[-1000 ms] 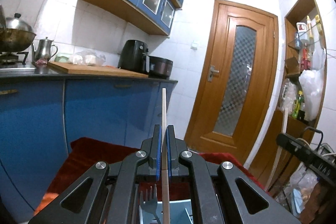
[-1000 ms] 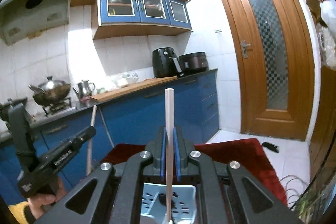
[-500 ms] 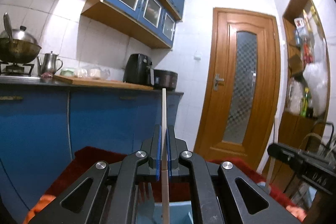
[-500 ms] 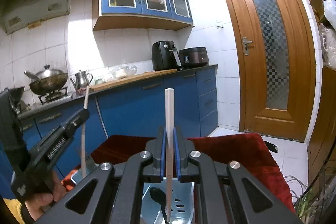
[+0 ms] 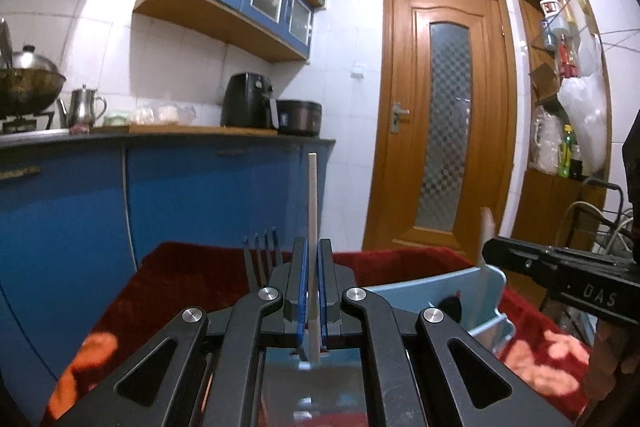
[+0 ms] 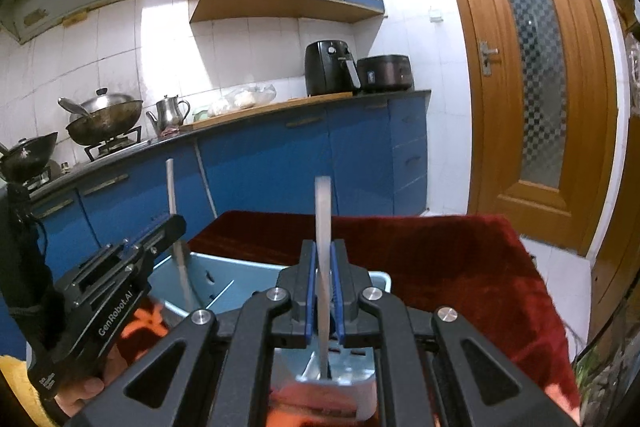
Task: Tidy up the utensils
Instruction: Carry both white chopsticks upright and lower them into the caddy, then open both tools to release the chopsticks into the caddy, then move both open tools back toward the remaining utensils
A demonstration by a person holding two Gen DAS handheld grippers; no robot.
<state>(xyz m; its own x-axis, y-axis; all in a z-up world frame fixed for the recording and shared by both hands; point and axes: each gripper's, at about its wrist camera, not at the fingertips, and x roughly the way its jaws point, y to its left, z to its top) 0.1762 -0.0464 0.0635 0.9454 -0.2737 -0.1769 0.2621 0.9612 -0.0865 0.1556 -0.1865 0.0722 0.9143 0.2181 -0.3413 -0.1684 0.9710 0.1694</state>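
Low centre of left view, we see left gripper (image 5: 313, 297), jaws clenched on pale utensil handle (image 5: 312, 227), upright above blue caddy (image 5: 420, 291). Fork (image 5: 260, 259) tines poke up just left. Low centre of right view: right gripper (image 6: 324, 301) jaws clamped on second pale handle (image 6: 323, 227), over same caddy on red-covered surface (image 6: 440, 259).

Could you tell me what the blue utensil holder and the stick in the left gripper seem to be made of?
Blue utensil holder: likely moulded plastic, going by its smooth, even pale-blue walls with a slight sheen and slotted openings.
Stick, pinched in the left gripper: pale, matte and straight, possibly wood or bamboo like a chopstick; plastic cannot be ruled out.
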